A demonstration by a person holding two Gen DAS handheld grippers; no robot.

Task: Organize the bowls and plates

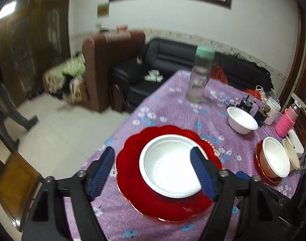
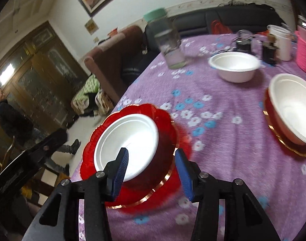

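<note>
Blue-padded left hand-held gripper (image 1: 153, 170) sits closest in the left wrist view, jaws wide, nothing pinched; one pad hangs over the white bowl (image 1: 171, 168), the other over the purple floral cloth beside the plate. That bowl sits centred on the red scalloped plate (image 1: 130, 180), which lies flat on the tabletop (image 1: 173, 104) near its left edge.

Right hand-held gripper (image 2: 150, 172) is partly spread, holding nothing; its pads flank the near side of the same white bowl (image 2: 130, 140) and red scalloped plate (image 2: 165, 120), contact not clear because of blur.

Second set: another white bowl (image 2: 293, 108) on another red plate (image 2: 283, 142), well apart toward the right edge. Loose white bowl (image 2: 234, 66) stands alone farther back, between the two sets, directly on the cloth. Beige lid-like dish (image 1: 292, 154) lies just beside the second set.

Clear bottle with green cap (image 1: 200, 74) stands upright farther back. Pink knit-sleeved flask (image 1: 287, 120), white cup (image 1: 273, 110) and small dark items cluster at the far right corner. Person (image 2: 10, 118) stands on the floor off left.
</note>
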